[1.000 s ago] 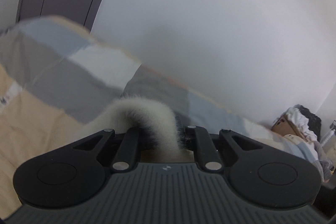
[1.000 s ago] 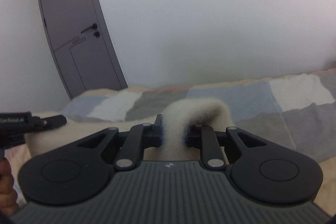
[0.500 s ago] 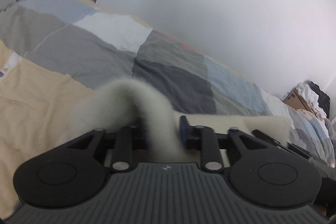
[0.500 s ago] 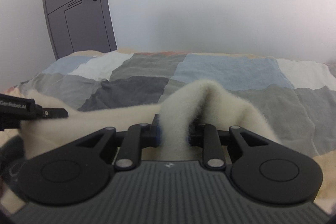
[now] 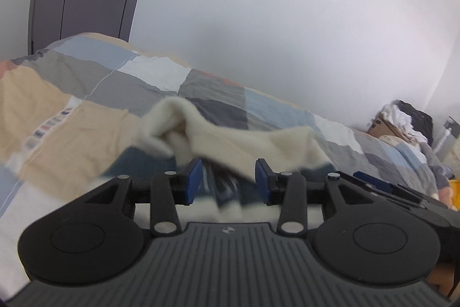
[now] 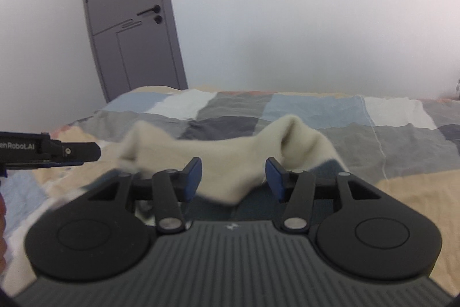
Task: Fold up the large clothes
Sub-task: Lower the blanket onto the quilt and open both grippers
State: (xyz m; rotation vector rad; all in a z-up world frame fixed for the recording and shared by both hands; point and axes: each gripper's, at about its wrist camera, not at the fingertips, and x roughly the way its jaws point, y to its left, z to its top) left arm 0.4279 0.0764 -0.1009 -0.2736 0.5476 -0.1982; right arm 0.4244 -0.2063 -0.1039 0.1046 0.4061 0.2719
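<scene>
A fluffy cream garment (image 5: 230, 140) lies crumpled on the patchwork bedcover just ahead of my left gripper (image 5: 228, 180). That gripper's jaws are opening, its blue pads (image 5: 193, 176) stand apart and the cloth has slipped out ahead of them. In the right wrist view the same cream garment (image 6: 230, 157) stretches across in front of my right gripper (image 6: 233, 174). Its jaws are opening too, and its blue pads (image 6: 273, 173) press on nothing. The left gripper's black finger (image 6: 69, 151) shows at the left edge of that view.
The bed carries a quilt (image 5: 95, 82) of grey, blue, white and beige patches. A grey door (image 6: 129, 13) stands behind the bed's far corner. A cardboard box with white clothes (image 5: 396, 123) sits by the wall at the right.
Both grippers were shut on folds of the cream garment and have opened; the cloth has dropped out ahead of them. Both hands have pulled back and risen.
</scene>
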